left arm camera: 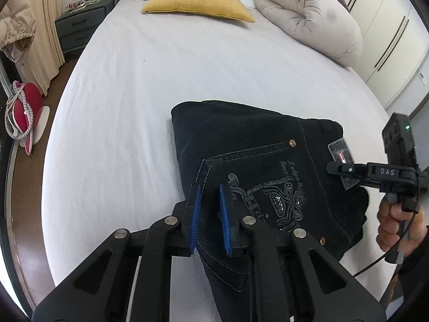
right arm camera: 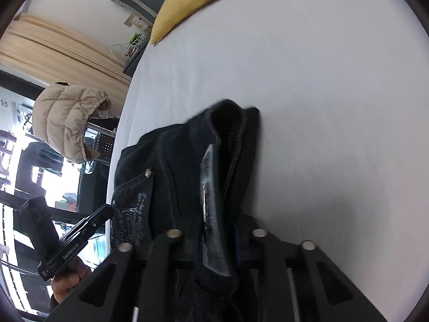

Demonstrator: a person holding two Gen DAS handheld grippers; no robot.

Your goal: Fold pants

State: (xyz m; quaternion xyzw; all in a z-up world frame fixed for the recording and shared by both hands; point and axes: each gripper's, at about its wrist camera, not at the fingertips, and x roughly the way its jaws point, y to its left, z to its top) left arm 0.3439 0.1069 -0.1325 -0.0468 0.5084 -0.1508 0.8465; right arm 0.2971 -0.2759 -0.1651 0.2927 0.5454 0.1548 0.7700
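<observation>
Black jeans (left arm camera: 241, 134) lie folded on the white bed sheet (left arm camera: 161, 80), back pocket with pale embroidery facing up. My left gripper (left arm camera: 210, 187) is shut on the pants at the pocket's near-left edge, dark fabric caught between its blue pads (left arm camera: 224, 209). My right gripper (left arm camera: 331, 167) comes in from the right, held by a hand (left arm camera: 396, 220), its tips on the waistband label. In the right wrist view the pants (right arm camera: 177, 155) run up between the fingers of the right gripper (right arm camera: 217, 230), the waistband filling the gap. The left gripper (right arm camera: 107, 209) shows at lower left.
A yellow pillow (left arm camera: 198, 2) and a rolled pale duvet (left arm camera: 308, 18) lie at the head of the bed. A grey nightstand (left arm camera: 80, 29) stands left of the bed, white wardrobe doors (left arm camera: 388, 40) to the right. A beige padded jacket (right arm camera: 64, 123) hangs beyond the bed's left edge.
</observation>
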